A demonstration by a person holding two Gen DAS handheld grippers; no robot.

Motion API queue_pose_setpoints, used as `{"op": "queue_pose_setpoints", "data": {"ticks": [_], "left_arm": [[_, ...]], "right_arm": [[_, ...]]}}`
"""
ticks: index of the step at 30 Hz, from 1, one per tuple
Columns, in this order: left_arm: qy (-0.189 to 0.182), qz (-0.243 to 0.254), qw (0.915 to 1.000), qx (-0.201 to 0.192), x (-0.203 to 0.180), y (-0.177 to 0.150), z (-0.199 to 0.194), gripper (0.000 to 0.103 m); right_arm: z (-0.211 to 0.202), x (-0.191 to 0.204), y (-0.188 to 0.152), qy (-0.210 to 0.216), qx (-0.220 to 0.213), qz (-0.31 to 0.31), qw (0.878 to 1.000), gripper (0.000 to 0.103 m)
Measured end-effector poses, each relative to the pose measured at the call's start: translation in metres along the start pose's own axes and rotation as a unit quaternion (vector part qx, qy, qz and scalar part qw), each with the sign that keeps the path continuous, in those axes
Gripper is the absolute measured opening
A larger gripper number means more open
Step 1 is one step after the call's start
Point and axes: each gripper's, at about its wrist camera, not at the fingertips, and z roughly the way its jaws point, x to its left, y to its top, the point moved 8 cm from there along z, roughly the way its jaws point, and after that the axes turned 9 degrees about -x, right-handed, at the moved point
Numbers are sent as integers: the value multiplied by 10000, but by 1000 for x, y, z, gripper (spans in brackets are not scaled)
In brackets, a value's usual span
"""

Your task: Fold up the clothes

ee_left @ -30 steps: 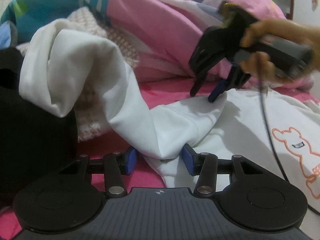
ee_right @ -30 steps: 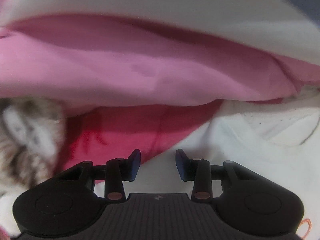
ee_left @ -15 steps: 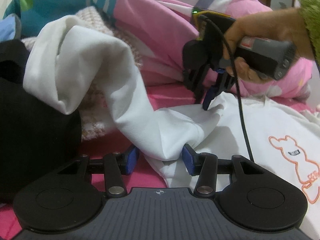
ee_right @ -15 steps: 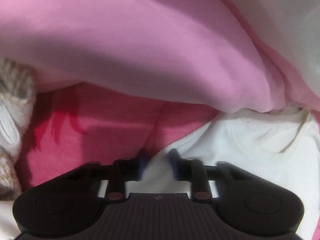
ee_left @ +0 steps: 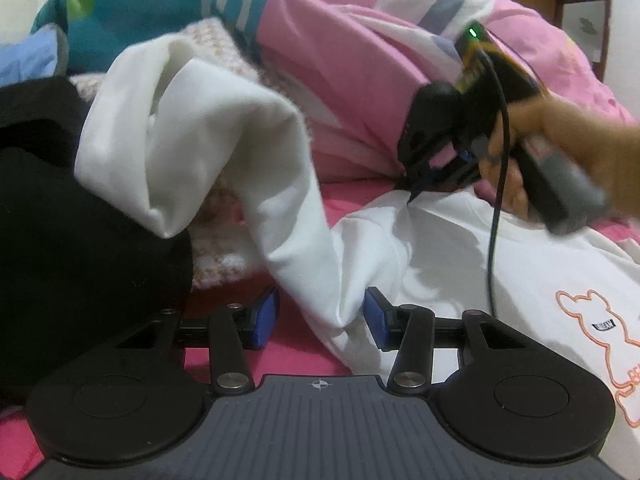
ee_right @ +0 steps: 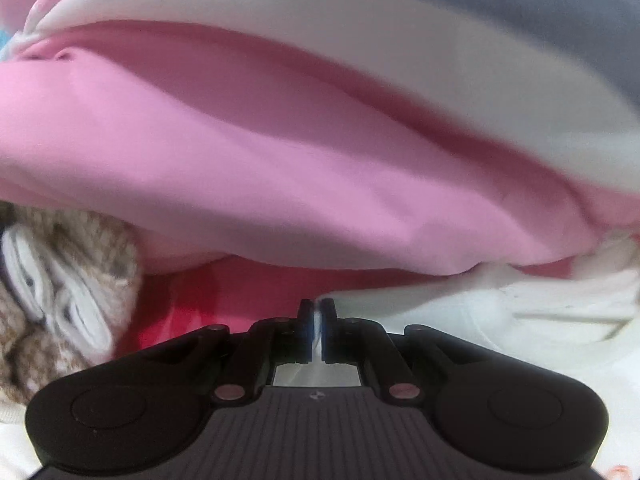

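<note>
A white garment [ee_left: 460, 264] with an orange cat outline [ee_left: 592, 320] lies on the pink-red sheet [ee_left: 288, 356]. Its sleeve [ee_left: 192, 140] is draped up over the pile at the left. My left gripper [ee_left: 320, 318] is open low over the sheet. A fold of the sleeve hangs between its blue pads, close to the right one and apart from the left. My right gripper [ee_left: 414, 194], held by a hand [ee_left: 560, 140], is shut on the garment's far edge. In the right wrist view its pads [ee_right: 317, 328] pinch a thin strip of white cloth [ee_right: 460, 320].
A pink, white and teal quilt [ee_left: 340, 80] is heaped behind the garment and fills the right wrist view [ee_right: 280, 160]. A black garment [ee_left: 60, 220] and a beige knit piece [ee_right: 60, 280] lie to the left. The right gripper's cable [ee_left: 494, 220] hangs over the white cloth.
The right gripper's jaws went from open to shut on the white cloth's edge and drew it up slightly. The left gripper stayed where it was, still open around the sleeve fold.
</note>
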Motion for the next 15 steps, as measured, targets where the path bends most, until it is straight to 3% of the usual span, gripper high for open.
{"op": "queue_pose_setpoints", "data": {"ticks": [6,8,9,10,13,15], "left_arm": [[17,-221,9996,199,7,-4,6,47],[16,-315,9993,207,10,-4,7,47],[19,-347,9992,213,11,-5,8,47],[27,-355,9991,218,11,-5,7,47],[62,-321,9993,203,11,-6,5,47],[87,-335,9992,191,13,-8,3,47]], "right_arm": [[10,-17,-19,436,-403,257,9979,9],[0,-19,-17,692,-471,270,9961,23],[-6,-19,-15,815,-541,255,9949,38],[-22,-18,-9,911,-810,126,9925,47],[-62,-20,3,1211,-1160,-102,9858,56],[-85,-25,7,1374,-1164,-204,9835,55]]}}
